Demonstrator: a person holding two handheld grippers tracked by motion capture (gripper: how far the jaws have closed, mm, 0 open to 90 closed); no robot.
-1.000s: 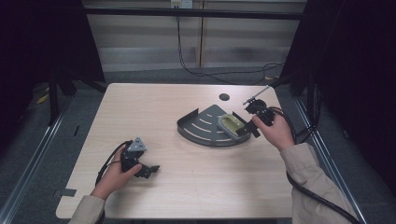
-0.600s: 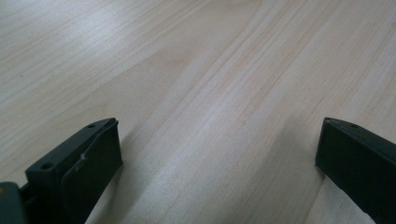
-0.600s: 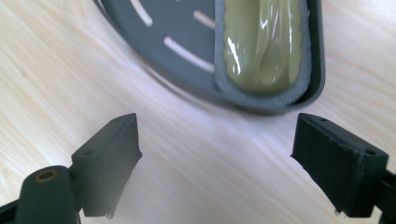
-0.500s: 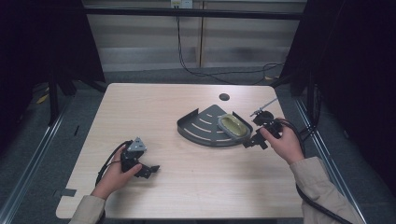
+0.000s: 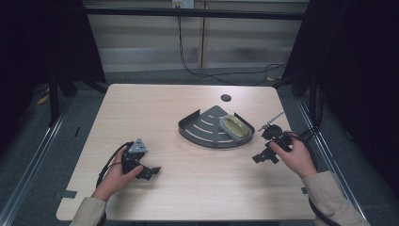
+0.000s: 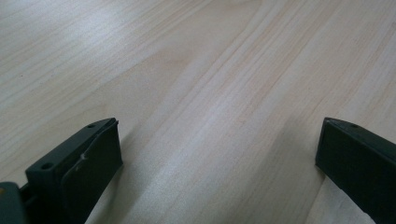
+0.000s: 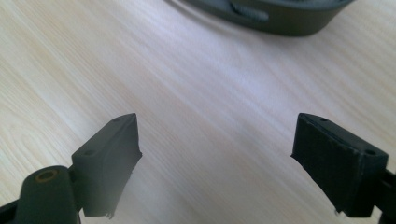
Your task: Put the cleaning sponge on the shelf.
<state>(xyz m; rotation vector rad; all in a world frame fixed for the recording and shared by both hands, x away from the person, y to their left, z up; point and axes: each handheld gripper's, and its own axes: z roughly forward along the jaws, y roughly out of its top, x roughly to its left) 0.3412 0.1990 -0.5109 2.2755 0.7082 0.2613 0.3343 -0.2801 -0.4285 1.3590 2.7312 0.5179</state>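
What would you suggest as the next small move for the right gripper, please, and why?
Probably lower the right gripper to rest on the light wooden table. Its jaws stand wide apart with nothing between them, and the yellowish oval sponge already lies in the dark grey quarter-round slotted tray, apart from the gripper. The left gripper sits low near the table, also open.

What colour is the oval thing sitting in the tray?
Yellowish-olive, lying in the dark grey fan-shaped tray; the oval thing shows best in the high view.
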